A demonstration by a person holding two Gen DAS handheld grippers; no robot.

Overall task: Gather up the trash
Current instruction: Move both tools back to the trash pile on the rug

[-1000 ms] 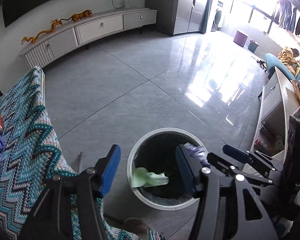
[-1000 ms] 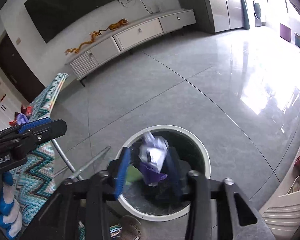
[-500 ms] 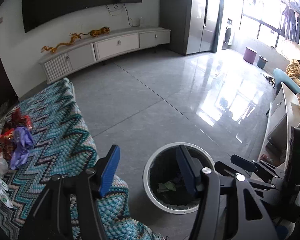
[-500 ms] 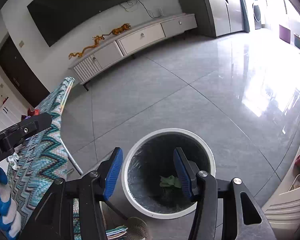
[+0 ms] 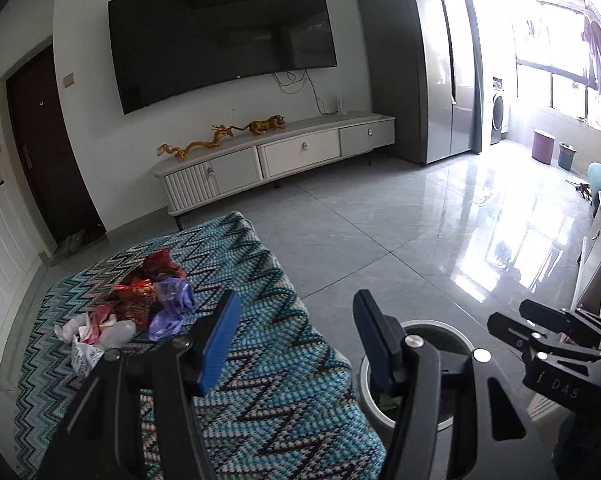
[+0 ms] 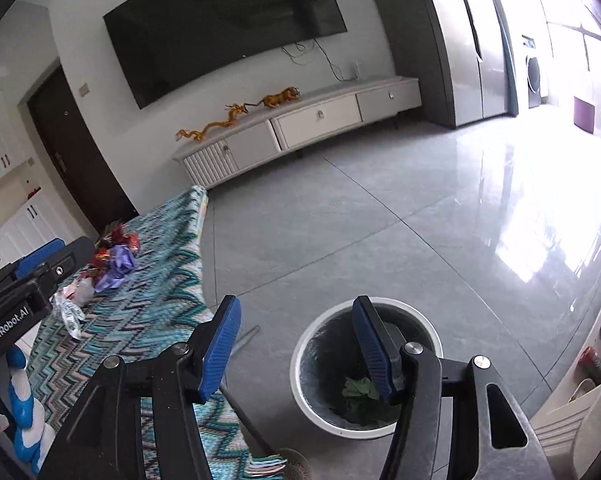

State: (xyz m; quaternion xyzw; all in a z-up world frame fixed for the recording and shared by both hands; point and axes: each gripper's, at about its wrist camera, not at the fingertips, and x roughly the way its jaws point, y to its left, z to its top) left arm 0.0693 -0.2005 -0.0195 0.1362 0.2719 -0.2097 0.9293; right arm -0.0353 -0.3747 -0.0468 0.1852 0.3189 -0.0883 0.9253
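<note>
Below the right gripper [image 6: 296, 344], whose empty jaws are opening, the trash bin [image 6: 320, 412] already holds green scraps. Left gripper [image 5: 296, 340] is half open, empty; wrappers [image 5: 148, 304] ahead-left of it remain.

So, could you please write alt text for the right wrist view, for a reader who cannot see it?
The right gripper, empty with its jaws opening, is above a round white trash bin on the grey floor that holds green scraps. To the left, a pile of wrappers lies on a zigzag-patterned cloth, near the left gripper.
</note>
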